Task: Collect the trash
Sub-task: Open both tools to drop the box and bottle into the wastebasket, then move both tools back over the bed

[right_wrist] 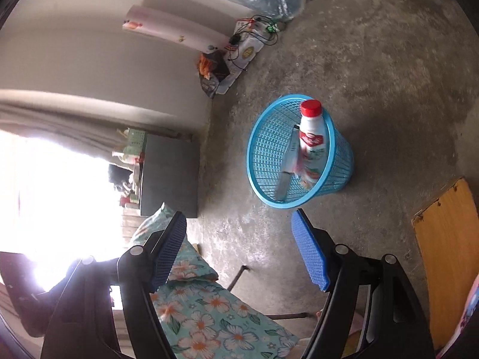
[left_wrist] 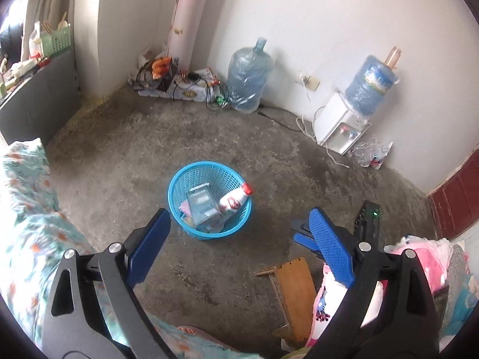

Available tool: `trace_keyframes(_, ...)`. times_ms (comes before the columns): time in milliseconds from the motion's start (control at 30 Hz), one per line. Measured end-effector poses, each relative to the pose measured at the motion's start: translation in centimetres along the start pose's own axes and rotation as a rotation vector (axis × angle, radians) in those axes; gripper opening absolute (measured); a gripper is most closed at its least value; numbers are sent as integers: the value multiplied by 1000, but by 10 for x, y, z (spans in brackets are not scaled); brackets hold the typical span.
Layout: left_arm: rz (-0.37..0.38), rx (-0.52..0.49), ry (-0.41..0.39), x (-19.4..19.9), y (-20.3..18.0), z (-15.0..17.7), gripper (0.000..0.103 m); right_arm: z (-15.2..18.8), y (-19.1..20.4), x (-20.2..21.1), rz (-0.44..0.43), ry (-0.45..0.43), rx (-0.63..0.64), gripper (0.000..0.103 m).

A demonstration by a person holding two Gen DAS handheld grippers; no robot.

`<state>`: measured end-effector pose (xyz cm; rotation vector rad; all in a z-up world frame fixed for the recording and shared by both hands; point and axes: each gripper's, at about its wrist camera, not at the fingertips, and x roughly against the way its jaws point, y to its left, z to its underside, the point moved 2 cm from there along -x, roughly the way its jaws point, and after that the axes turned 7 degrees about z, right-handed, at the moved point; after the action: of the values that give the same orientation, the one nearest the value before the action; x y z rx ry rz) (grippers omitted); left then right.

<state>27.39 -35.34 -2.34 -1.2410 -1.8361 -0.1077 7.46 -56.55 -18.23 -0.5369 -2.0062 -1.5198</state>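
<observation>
On a bare concrete floor (left_wrist: 209, 137) the blue basket (left_wrist: 176, 190) already holds a bottle (left_wrist: 232, 200) and a carton (left_wrist: 203, 206), both grippers (left (left_wrist: 236, 239), right (right_wrist: 239, 248)) spread wide and empty, so the next move likely means finding more trash.

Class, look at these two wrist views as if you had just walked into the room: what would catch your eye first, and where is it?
The bright blue mesh basket stands alone on the bare concrete floor, holding a white bottle with a red cap and a carton. By the far wall, a water jug stands on the floor and another sits on a white dispenser. Both the left gripper and the right gripper are open and empty.
</observation>
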Motion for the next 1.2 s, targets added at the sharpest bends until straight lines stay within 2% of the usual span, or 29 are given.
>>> trace_keyframes(333, -60, 2, -78, 83, -20, 31, 90, 20, 32, 16, 4, -2, 128, 71)
trace_keyframes(500, -97, 24, -154, 122, -22, 60, 90, 41, 72, 31, 1, -26, 291, 71)
trace_keyframes(567, -127, 48, -166, 134, -18, 74, 90, 51, 90, 39, -4, -46, 369, 71)
trace_keyframes(767, -211, 163, -196, 180, 7, 117, 90, 90, 142, 58, -55, -74, 580, 81)
trace_keyframes(933, -282, 276, -266, 228, 31, 152, 90, 128, 179, 75, -68, -115, 733, 91)
trace_keyframes(1000, -316, 304, -294, 244, 39, 166, 90, 142, 192, 81, -84, -127, 779, 92)
trace_keyframes(1067, -341, 322, -321, 260, 46, 180, 90, 156, 205, 84, -115, -112, 816, 92)
trace_keyframes(1200, -397, 375, -386, 297, 57, 205, 90, 183, 221, 84, -226, 7, 840, 92)
